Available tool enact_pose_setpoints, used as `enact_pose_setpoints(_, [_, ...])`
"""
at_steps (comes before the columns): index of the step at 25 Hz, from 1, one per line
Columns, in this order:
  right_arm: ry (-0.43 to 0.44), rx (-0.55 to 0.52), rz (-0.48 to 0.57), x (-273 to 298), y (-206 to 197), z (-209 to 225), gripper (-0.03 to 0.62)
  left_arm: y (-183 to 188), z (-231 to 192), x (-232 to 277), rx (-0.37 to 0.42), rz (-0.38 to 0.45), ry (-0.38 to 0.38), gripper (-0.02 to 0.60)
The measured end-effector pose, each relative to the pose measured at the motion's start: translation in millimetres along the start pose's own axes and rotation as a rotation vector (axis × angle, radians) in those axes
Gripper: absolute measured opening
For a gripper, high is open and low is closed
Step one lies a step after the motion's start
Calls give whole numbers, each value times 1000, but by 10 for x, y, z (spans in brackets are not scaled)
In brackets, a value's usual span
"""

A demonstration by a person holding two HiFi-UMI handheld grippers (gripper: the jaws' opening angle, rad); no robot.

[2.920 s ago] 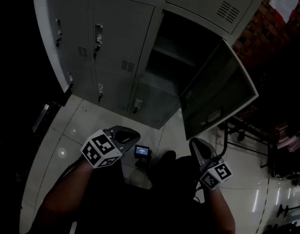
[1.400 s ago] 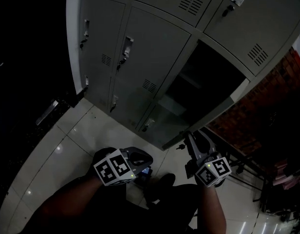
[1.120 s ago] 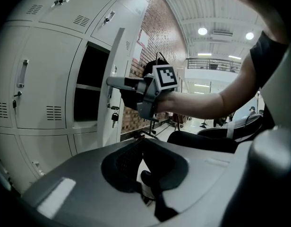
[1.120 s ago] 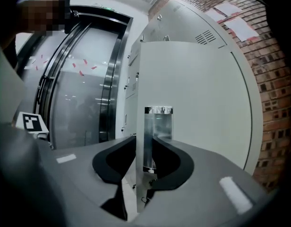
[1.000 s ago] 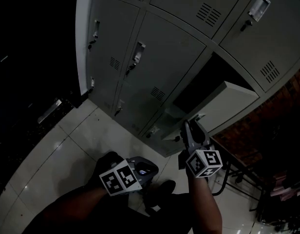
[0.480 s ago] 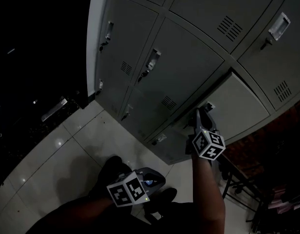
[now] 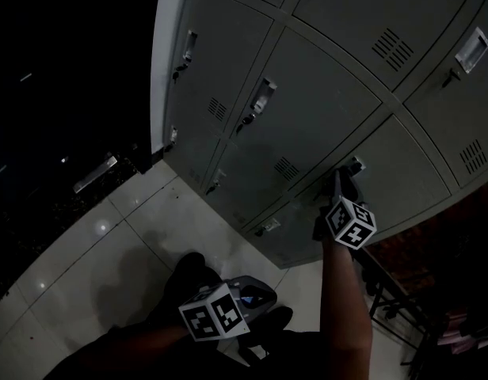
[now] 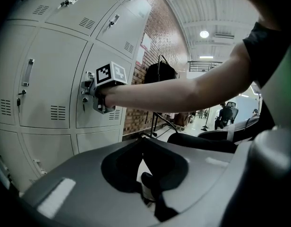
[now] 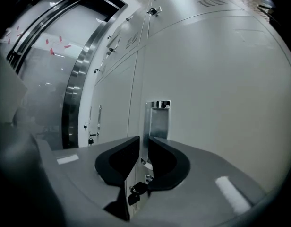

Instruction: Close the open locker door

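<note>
The grey locker door (image 7: pixel 398 172) lies flush with the doors around it, and in the right gripper view it (image 9: pixel 221 79) fills the right half. My right gripper (image 7: pixel 340 179) is stretched out with its tips at the door's metal handle (image 7: pixel 354 165). Its jaws (image 9: pixel 144 138) are closing to a thin slit, and the handle plate (image 9: pixel 158 119) shows just behind them with nothing clearly pinched. The left gripper view shows that gripper (image 8: pixel 95 92) against the door (image 8: pixel 103 53). My left gripper (image 7: pixel 258 295) hangs low over the floor, shut and empty (image 8: pixel 143 141).
More closed locker doors (image 7: pixel 307 101) run to the left and above. A brick wall (image 8: pixel 155 27) and a black metal rack (image 7: pixel 386 291) stand to the right of the lockers. Pale floor tiles (image 7: pixel 125 236) lie below. A person (image 8: pixel 226 115) stands far off.
The door has swung from wide open to flush with the locker front. My right gripper went up and forward with it to the handle. My left gripper sank lower.
</note>
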State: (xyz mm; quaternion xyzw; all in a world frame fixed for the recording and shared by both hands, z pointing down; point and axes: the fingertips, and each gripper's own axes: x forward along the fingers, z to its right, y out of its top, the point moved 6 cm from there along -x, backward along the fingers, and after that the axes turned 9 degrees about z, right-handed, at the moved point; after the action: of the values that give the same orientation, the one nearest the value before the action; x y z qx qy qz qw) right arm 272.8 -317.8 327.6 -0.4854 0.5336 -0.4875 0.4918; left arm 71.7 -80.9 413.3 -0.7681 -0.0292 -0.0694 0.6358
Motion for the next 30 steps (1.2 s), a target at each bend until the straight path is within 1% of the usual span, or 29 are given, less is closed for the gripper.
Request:
enact_pose_setpoints(1, [-4,-3,1,10,-2,8,61,-6,1,3,-1,2,0,12])
enact_pose_setpoints(3, [-10,-9,3,13,-3,19,41,-35,10,12,-5,-1,0,12])
enact_pose_setpoints(9, [2,-34,-19,-38,14,-20,51,13,0,-9,4,2,0,12])
enact_pose_setpoints(17, [-18,-31,22,-347,176,19,58,-9,-5,-18,15,-3,0,12])
enact_pose_setpoints(20, [8,-9,33,-536,218,36,54,-17,-14,-20,17,-7,2,12])
enact_pose_setpoints(24, [53,26,40,-840,234,44,33,-31,-16,-19,21,-13,6,12])
enact_pose_setpoints(30, [140,33,39,-1446,253,4,9,-51,-20,-25,23,-15,4,12])
